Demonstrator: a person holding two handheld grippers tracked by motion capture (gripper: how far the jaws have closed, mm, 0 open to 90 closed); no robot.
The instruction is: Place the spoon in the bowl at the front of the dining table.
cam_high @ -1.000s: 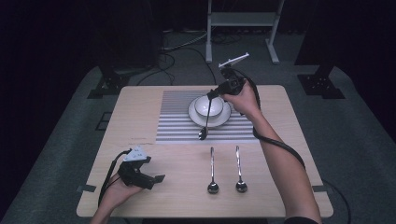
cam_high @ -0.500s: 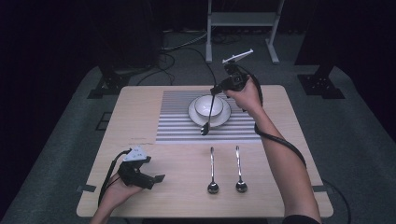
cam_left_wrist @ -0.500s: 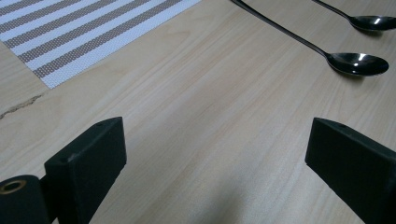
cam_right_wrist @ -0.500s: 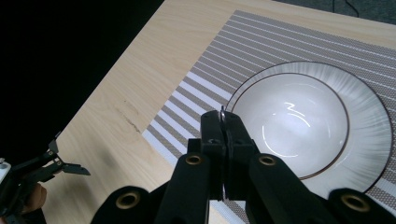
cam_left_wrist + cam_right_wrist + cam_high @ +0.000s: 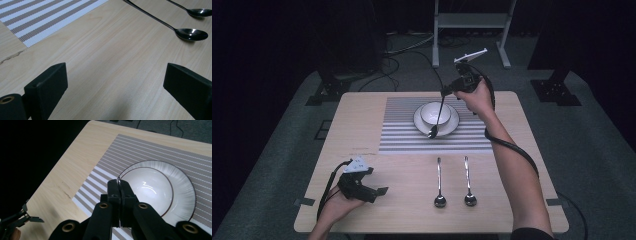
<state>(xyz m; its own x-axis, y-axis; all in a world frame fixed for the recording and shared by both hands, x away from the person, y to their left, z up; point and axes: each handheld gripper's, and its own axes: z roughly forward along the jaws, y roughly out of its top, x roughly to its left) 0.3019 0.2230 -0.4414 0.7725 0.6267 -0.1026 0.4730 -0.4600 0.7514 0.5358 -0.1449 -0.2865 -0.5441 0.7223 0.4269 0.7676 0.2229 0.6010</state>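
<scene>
A slim metal spoon [image 5: 438, 116] is held by its handle tip between the closed jaws of the right gripper [image 5: 451, 90], which is raised above the far edge of the table [image 5: 357, 120]. The spoon hangs down from the gripper, its shiny oval bowl lowest, in front of a white bowl [image 5: 435, 113] seen below the jaws. The bowl is set on a white plate [image 5: 451, 128] with a thin dark rim, and the plate lies on a mat [image 5: 402, 131] woven in grey and white stripes. In the right gripper view the handle [image 5: 119, 185] is seen edge-on as a thin strip pinched between the two black pads.

The left gripper [image 5: 371, 190] is rested low at the near left of the table, its jaws held wide apart with nothing between them. Ahead of it and to its right, two more polished spoons [image 5: 170, 26] are laid side by side on the pale wood-grain tabletop, well apart from the jaws.
</scene>
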